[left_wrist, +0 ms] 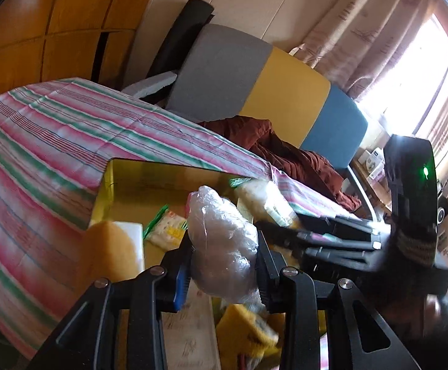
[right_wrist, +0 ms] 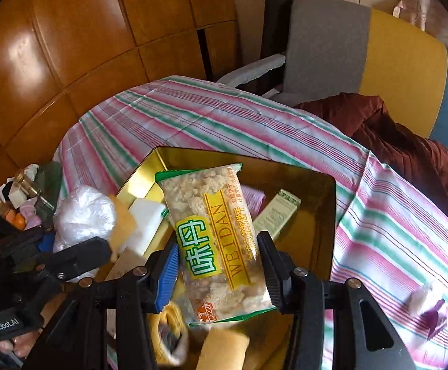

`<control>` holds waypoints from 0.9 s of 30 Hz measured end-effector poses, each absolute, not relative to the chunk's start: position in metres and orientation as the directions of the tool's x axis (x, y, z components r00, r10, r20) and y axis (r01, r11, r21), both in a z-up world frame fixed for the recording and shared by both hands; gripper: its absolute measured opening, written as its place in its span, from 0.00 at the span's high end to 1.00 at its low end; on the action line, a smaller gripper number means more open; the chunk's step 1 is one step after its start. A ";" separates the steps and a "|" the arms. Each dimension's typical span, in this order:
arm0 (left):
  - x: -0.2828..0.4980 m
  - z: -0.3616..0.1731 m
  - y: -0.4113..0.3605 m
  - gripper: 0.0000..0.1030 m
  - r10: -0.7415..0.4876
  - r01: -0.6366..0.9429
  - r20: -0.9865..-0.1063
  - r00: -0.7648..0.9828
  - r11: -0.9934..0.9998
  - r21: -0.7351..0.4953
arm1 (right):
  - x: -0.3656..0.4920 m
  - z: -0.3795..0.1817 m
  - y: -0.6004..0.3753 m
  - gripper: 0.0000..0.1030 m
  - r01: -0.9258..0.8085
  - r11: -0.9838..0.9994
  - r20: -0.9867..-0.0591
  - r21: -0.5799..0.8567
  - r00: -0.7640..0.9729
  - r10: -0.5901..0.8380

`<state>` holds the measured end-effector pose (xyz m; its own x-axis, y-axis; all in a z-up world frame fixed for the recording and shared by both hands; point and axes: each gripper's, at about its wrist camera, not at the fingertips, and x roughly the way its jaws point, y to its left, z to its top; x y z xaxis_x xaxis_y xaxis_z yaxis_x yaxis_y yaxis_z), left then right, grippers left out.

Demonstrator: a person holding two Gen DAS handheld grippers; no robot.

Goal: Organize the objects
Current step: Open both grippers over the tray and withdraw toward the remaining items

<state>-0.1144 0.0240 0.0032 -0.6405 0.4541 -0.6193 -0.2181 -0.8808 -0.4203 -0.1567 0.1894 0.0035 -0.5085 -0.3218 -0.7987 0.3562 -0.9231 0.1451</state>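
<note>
1. Tin (left_wrist: 113, 185) sits open on the striped cloth (left_wrist: 54, 129), already holding a sponge (left_wrist: 109, 246), small snack packs and other bits; looks like the collection bin for the tidy-up. Left wrist view: left gripper (left_wrist: 224, 265) is clamped on a crumpled clear bag (left_wrist: 220, 240), carried just above the tin's near end, probably so it drops inside rather than on the cloth. Right gripper (left_wrist: 285, 234) reaches in from the right, over the tin.
2. Right wrist view: right gripper (right_wrist: 220, 265) pinches a Weidan snack pack (right_wrist: 214, 240) across its width, lengthwise over the tin (right_wrist: 325, 215), lined up for a flat drop. A green-white box (right_wrist: 276, 215) already lies inside. Clear bag (right_wrist: 82, 215) shows at left, at the left gripper's tips.
</note>
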 end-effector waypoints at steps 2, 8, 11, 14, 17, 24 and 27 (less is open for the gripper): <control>-0.126 -0.001 0.029 0.44 0.432 -0.197 -0.631 -0.644 -0.891 -0.409 | -0.162 -0.001 0.191 0.51 0.343 -0.925 -0.800 0.163 -0.503 -0.328; -0.129 -0.016 0.034 0.39 0.419 -0.180 -0.669 -0.614 -0.900 -0.397 | -0.164 -0.014 0.209 0.50 0.266 -0.934 -0.796 0.240 -0.497 -0.346; -0.121 -0.020 0.035 0.39 0.412 -0.188 -0.681 -0.606 -0.905 -0.381 | -0.158 -0.019 0.212 0.50 0.254 -0.935 -0.799 0.249 -0.492 -0.347; -0.110 -0.019 0.033 0.38 0.398 -0.188 -0.682 -0.613 -0.912 -0.364 | -0.148 -0.022 0.213 0.50 0.243 -0.934 -0.794 0.262 -0.495 -0.352; -0.098 -0.015 0.029 0.36 0.387 -0.188 -0.678 -0.625 -0.918 -0.351 | -0.139 -0.022 0.213 0.50 0.225 -0.939 -0.793 0.258 -0.506 -0.339; -0.074 -0.006 0.027 0.33 0.354 -0.204 -0.665 -0.658 -0.934 -0.295 | -0.119 -0.018 0.215 0.50 0.177 -0.955 -0.790 0.239 -0.536 -0.297; -0.063 -0.001 0.029 0.31 0.345 -0.217 -0.656 -0.671 -0.938 -0.272 | -0.110 -0.015 0.214 0.50 0.170 -0.961 -0.790 0.217 -0.548 -0.276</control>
